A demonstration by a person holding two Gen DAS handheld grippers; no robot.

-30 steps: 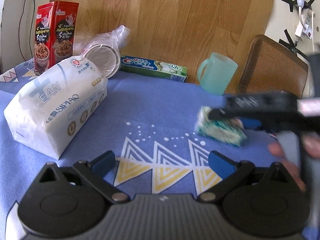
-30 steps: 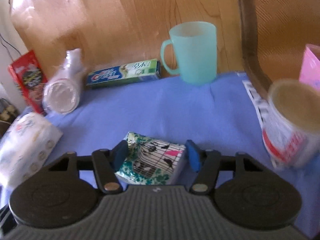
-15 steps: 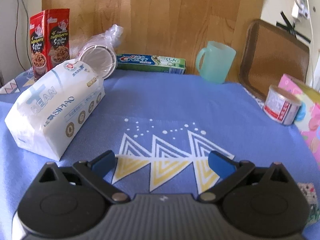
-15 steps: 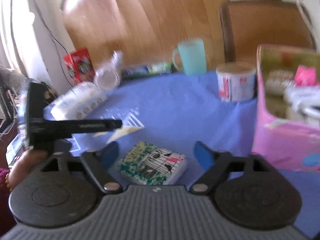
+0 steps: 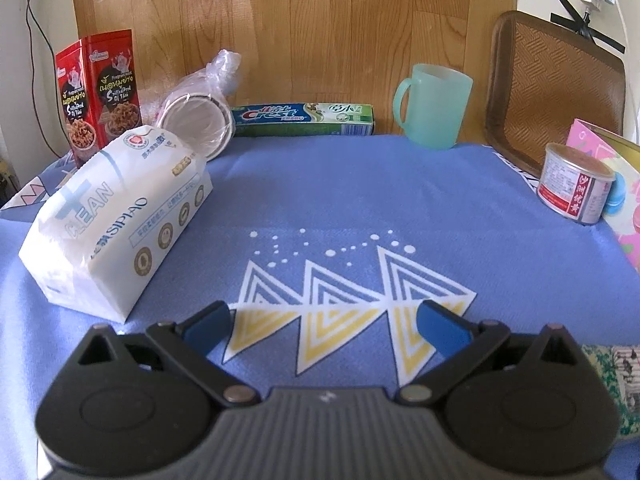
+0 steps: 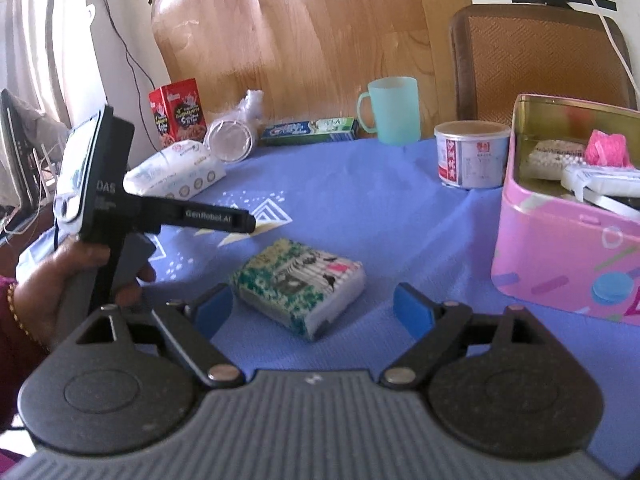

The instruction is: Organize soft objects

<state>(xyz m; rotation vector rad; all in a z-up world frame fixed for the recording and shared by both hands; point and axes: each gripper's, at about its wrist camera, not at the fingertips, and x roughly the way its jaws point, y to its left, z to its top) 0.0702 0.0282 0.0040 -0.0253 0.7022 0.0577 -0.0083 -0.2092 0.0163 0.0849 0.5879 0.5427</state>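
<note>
A small tissue pack (image 6: 298, 284) with a green and white print lies flat on the blue tablecloth (image 6: 380, 208). My right gripper (image 6: 314, 310) stands open around its near end, and the blue pads (image 6: 212, 308) are clear of it. The same pack (image 5: 616, 376) peeks in at the lower right of the left wrist view. My left gripper (image 5: 324, 320) is open over the triangle print with nothing between its fingers. A hand holds it at the left of the right wrist view (image 6: 240, 222). A big white tissue pack (image 5: 116, 216) lies at the left.
An open pink tin (image 6: 560, 256) with soft packs inside stands at the right, a can (image 6: 472, 156) behind it. Along the wooden back wall stand a teal mug (image 5: 434, 106), a toothpaste box (image 5: 304, 120), wrapped cups (image 5: 196, 126), a red snack box (image 5: 100, 92) and a woven tray (image 5: 556, 92).
My right gripper carried the small pack toward the pink tin, opened and let it go onto the cloth. My left gripper barely moved.
</note>
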